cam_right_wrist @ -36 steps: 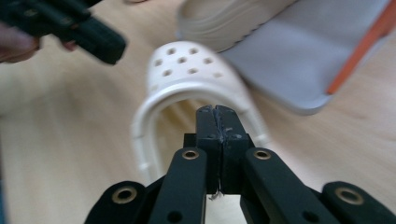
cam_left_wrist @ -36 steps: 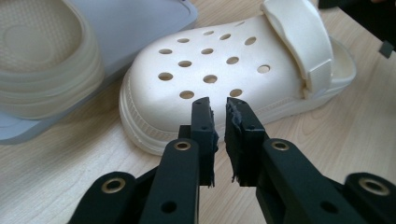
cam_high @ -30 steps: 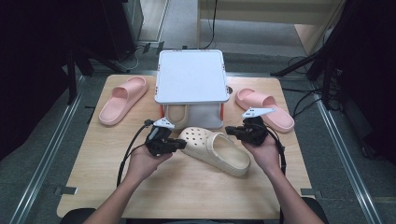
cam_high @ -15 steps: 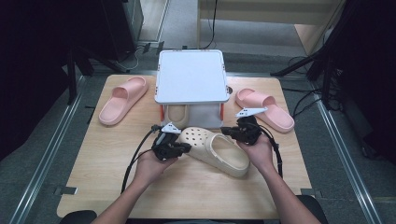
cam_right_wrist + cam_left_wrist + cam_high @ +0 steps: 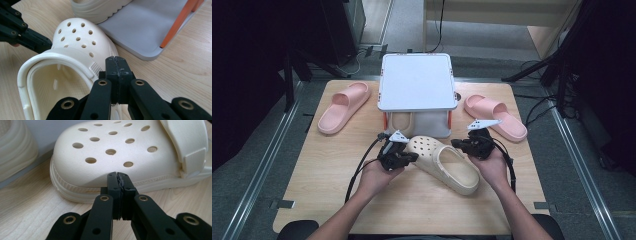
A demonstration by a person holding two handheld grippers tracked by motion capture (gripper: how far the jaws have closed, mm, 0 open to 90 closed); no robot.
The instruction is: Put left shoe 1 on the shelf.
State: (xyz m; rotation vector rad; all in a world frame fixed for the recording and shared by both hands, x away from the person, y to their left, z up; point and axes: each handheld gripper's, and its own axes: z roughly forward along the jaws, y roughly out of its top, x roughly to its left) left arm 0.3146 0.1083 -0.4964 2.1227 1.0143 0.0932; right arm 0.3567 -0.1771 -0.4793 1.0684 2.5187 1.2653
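Note:
A cream clog [image 5: 444, 162] with holes in its toe lies at an angle in the middle of the wooden table [image 5: 327, 195]. My left gripper [image 5: 413, 156] is shut, and its tips [image 5: 117, 176] rest against the side of the clog's [image 5: 120, 150] toe just above the sole. My right gripper [image 5: 455, 143] is shut too, with nothing between its jaws. Its tips [image 5: 117, 61] sit at the clog's [image 5: 75, 42] other side near the strap rivet. The left gripper [image 5: 47, 46] reaches the toe from the far side in the right gripper view.
A white two-level rack [image 5: 417, 82] stands behind the clog, with a second cream shoe [image 5: 402, 122] on its grey lower shelf [image 5: 147, 27] and an orange leg [image 5: 180, 22]. Pink slippers lie at the left [image 5: 343, 106] and right [image 5: 494, 116].
Both grippers have closed in on the clog from either side: the left moved right to the toe, the right moved left and slightly down. The clog has hardly shifted.

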